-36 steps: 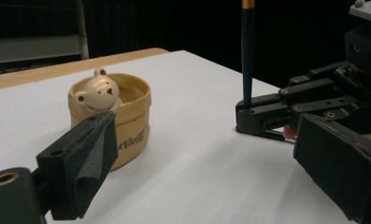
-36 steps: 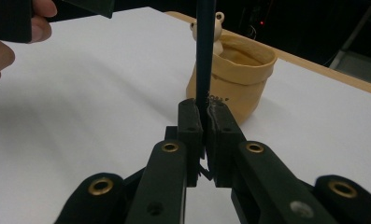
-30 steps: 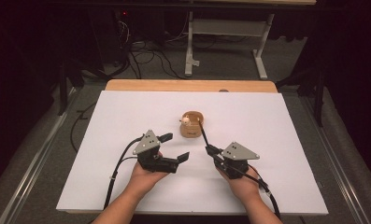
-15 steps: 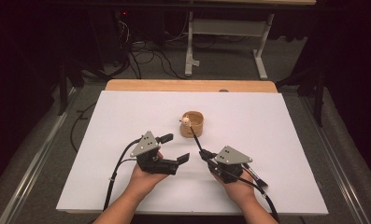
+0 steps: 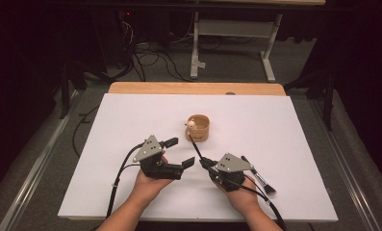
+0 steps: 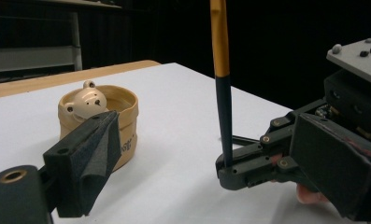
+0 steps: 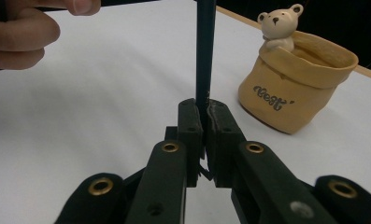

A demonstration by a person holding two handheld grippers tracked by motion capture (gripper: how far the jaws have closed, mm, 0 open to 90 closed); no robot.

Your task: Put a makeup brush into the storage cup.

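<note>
My right gripper (image 5: 204,162) is shut on the lower end of a thin black stick with an orange upper part (image 5: 196,148). The stick leans up toward a tan bear cup (image 5: 198,128). In the right gripper view the jaws (image 7: 204,114) pinch the stick (image 7: 205,56), and the cup (image 7: 293,91) stands to the right behind it. My left gripper (image 5: 179,151) is open just left of the stick, with nothing in it. The left gripper view shows its two pads (image 6: 96,154) wide apart, the upright stick (image 6: 223,93) between them farther off, and the cup (image 6: 103,116) behind the left pad.
A dark brush (image 5: 261,179) lies on the white table top (image 5: 285,139) just right of my right hand. A wooden strip (image 5: 193,88) runs along the far edge. Beyond it are a dark floor, cables and a table frame.
My right gripper has shifted a little left and toward the person with the stick, whose top has drawn back from the cup. The brush beside my right hand has come into sight. The left gripper stayed put.
</note>
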